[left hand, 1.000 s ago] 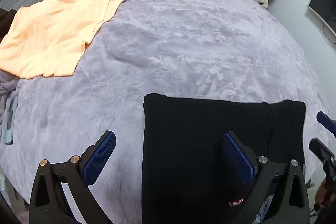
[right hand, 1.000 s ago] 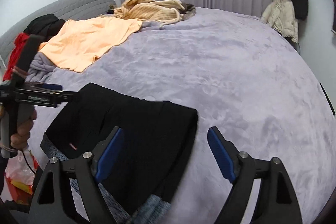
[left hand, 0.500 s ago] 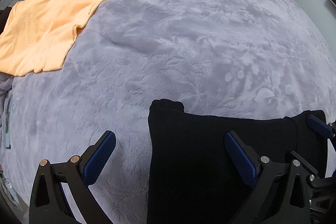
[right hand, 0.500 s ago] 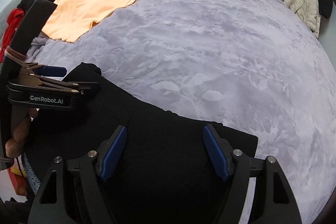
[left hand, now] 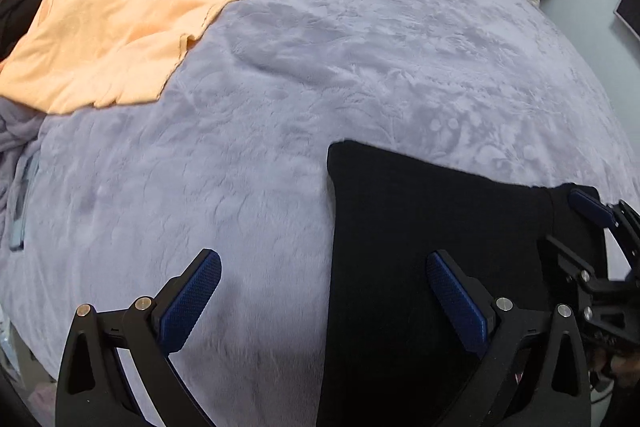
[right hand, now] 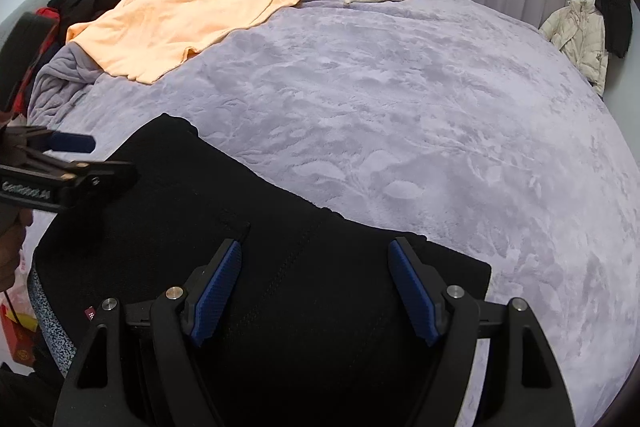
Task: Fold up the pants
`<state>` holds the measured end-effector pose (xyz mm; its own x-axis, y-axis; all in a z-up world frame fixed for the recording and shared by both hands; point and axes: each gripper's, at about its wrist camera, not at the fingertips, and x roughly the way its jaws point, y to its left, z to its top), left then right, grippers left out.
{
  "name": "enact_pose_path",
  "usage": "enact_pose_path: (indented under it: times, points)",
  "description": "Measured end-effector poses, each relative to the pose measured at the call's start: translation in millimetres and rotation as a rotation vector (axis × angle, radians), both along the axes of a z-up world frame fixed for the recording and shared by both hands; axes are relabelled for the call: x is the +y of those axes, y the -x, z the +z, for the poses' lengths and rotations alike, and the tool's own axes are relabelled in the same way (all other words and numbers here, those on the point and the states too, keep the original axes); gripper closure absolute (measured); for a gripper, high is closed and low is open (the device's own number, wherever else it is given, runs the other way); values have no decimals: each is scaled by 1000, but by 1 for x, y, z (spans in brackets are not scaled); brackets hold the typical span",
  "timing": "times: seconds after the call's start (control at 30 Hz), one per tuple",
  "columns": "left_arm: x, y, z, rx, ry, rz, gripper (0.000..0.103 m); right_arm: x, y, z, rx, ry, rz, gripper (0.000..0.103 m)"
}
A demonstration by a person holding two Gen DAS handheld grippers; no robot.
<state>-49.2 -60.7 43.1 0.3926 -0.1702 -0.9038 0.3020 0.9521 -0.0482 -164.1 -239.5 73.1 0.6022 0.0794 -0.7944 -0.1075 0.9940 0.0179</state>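
The black pants lie flat on the near edge of the bed, long side running left to right. The right gripper hangs right over them, fingers wide, holding nothing. The left gripper, wide too, straddles their left edge.

Both wrist cams close above bed, angled down; shared: black pants, orange shirt.
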Motion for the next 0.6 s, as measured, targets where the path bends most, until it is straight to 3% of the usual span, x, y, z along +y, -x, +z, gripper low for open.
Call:
enact_pose_path:
  times: [0.23,0.6]
  points:
    - [21,50,-3,-28,48,19,0,0,1,-1,-12,10,24,23]
    - [38,73,-2,0,80,17,0,-1,1,2,-9,18,14,23]
